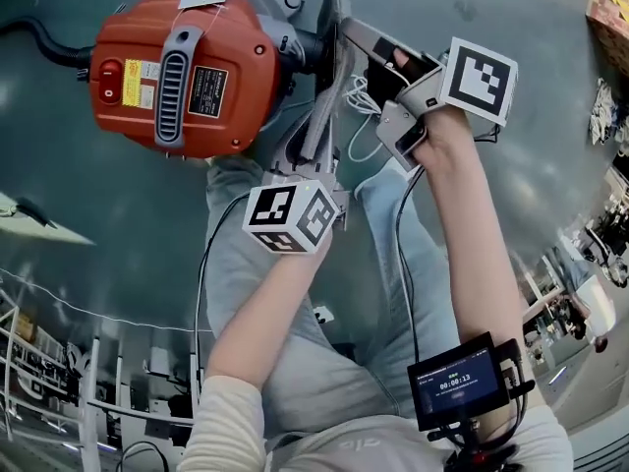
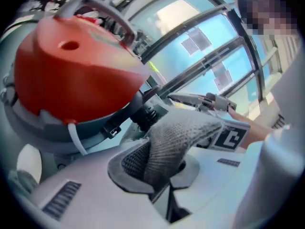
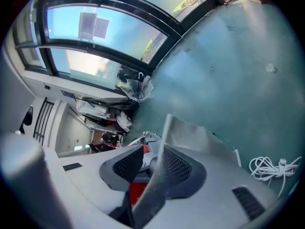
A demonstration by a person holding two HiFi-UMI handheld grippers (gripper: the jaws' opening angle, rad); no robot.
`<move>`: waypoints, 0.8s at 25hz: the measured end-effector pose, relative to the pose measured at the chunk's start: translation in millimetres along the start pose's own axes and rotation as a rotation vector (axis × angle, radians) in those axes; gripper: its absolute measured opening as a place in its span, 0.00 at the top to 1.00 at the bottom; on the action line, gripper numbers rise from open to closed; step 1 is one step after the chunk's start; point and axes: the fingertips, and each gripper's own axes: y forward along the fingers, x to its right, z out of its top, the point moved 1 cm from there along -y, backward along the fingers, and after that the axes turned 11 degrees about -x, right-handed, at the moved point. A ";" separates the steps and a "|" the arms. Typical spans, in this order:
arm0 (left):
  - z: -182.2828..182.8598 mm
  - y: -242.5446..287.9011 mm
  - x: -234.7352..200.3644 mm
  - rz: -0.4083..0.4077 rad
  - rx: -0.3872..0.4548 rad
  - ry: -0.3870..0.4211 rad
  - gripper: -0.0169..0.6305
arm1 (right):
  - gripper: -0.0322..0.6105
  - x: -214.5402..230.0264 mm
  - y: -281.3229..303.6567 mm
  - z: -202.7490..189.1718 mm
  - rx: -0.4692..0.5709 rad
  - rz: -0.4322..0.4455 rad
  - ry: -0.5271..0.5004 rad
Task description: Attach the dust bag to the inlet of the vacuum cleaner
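Observation:
The red vacuum cleaner (image 1: 182, 67) lies on the teal floor at the upper left, its dark inlet (image 1: 300, 45) facing right. The grey fabric dust bag (image 1: 327, 96) hangs just right of the inlet, between both grippers. My left gripper (image 1: 307, 163) reaches up from below and is shut on the bag's lower part; in the left gripper view (image 2: 162, 168) the knitted fabric (image 2: 178, 137) is pinched in front of the vacuum (image 2: 71, 75). My right gripper (image 1: 362, 45) comes from the right, open: the bag's edge (image 3: 159, 175) runs between its pads with a gap on one side (image 3: 151, 162).
A white coiled cord (image 1: 364, 106) lies right of the bag, also seen as a white cord (image 3: 271, 168) on the floor. A black hose (image 1: 44, 39) leaves the vacuum's left side. The person's jeans-clad legs (image 1: 393, 293) fill the middle. A small screen (image 1: 462, 382) sits on the right forearm.

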 end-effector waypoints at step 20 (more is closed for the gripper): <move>226.8 -113.7 -30.7 0.253 -0.484 0.962 0.89 | 0.71 -25.0 -42.8 -50.6 -0.316 -0.156 -1.410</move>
